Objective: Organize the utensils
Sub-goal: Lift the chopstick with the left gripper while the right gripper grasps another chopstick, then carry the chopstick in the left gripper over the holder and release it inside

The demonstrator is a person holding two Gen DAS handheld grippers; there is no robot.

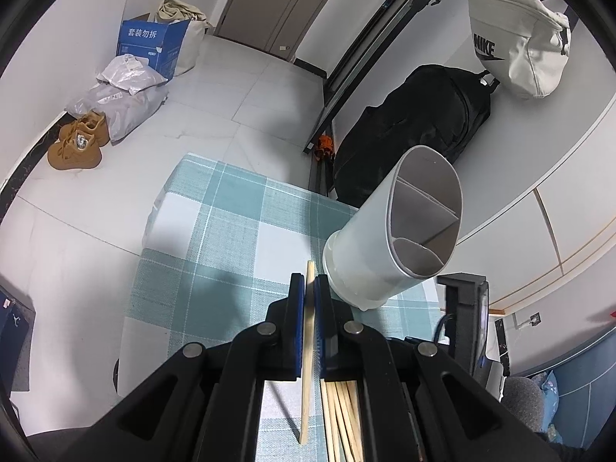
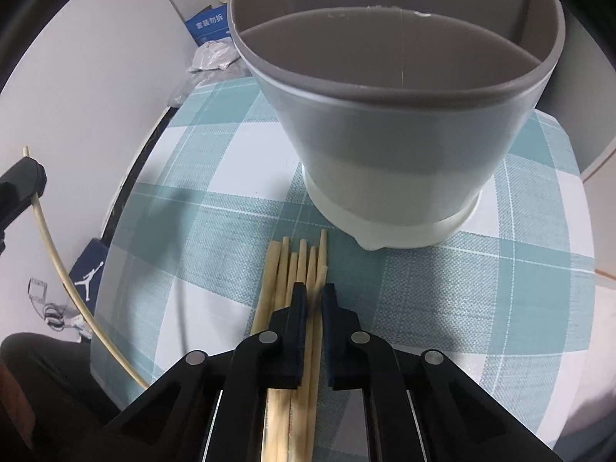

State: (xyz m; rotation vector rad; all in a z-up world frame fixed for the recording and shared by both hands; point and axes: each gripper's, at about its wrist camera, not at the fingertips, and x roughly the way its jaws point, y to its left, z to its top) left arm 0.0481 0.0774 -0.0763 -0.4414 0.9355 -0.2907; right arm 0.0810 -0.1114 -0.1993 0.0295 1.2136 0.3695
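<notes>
A grey utensil holder point(image 1: 385, 238) with inner dividers stands on the teal checked tablecloth point(image 1: 231, 223). In the left wrist view my left gripper point(image 1: 309, 283) is shut on a single wooden chopstick point(image 1: 308, 346), held above the cloth just left of the holder's base. Several loose chopsticks point(image 2: 285, 269) lie side by side in front of the holder point(image 2: 385, 134). My right gripper point(image 2: 313, 296) is down on that bunch, its jaws shut on a chopstick point(image 2: 316, 331) at the right side of it. The chopstick in my left gripper point(image 2: 50, 246) shows at the left edge of the right wrist view.
A black phone stand point(image 1: 466, 308) stands right of the holder. On the floor beyond the table are a black backpack point(image 1: 415, 123), a white bag point(image 1: 516, 38), tan shoes point(image 1: 77, 142), a blue box point(image 1: 154, 46) and plastic bags point(image 1: 123, 92). The table edge point(image 2: 127, 192) runs close on the left.
</notes>
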